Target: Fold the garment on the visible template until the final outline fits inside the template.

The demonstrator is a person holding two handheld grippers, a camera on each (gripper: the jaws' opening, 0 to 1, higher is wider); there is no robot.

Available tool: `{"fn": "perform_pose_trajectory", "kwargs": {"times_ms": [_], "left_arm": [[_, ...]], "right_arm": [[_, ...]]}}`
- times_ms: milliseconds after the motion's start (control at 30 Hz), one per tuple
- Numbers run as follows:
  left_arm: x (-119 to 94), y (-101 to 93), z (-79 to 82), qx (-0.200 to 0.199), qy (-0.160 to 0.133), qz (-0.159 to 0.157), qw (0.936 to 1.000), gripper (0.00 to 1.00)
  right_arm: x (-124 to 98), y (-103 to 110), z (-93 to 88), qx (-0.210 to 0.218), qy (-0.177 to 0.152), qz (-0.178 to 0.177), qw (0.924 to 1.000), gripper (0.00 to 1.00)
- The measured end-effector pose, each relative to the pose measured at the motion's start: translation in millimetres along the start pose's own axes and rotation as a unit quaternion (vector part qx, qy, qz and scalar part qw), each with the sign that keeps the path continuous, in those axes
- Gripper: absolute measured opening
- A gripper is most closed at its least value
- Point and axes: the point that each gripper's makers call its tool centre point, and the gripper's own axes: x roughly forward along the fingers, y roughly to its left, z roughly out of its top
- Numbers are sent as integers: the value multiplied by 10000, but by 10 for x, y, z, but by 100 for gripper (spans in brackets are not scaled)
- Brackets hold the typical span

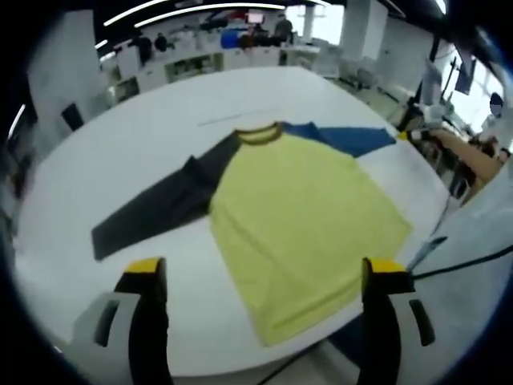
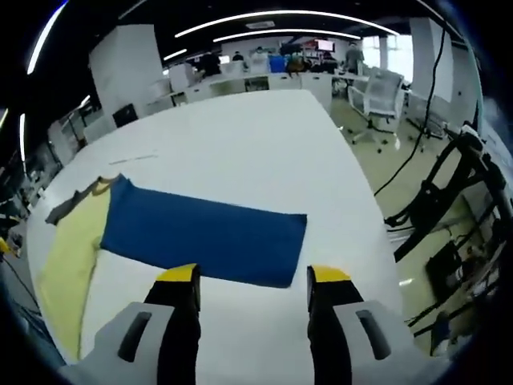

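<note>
Across the middle of the left gripper view, a yellow long-sleeved shirt (image 1: pixel 300 220) with one dark grey sleeve (image 1: pixel 156 208) and one blue sleeve (image 2: pixel 204 233) lies flat on the white tabletop (image 1: pixel 136 144). Left gripper (image 1: pixel 264 277) and right gripper (image 2: pixel 250 281) hover with jaws apart, holding nothing.

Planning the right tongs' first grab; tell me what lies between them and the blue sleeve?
Bare white table: in the right gripper view, the blue sleeve lies flat just beyond the open right tongs.
</note>
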Motion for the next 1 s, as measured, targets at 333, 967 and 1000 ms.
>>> {"fn": "perform_pose_trajectory", "kwargs": {"times_ms": [333,967,1000], "left_arm": [[6,-34,33,61,-13,-30,10000,95],[-9,-6,65,-16,-81,76,9999,94],[-11,-6,62,-21,-72,77,9999,94]], "right_arm": [[138,-163,32,288,-54,-65,9995,46],[383,-559,58,594,-35,-263,9979,36],[393,-586,62,599,-35,-289,9978,35]]}}
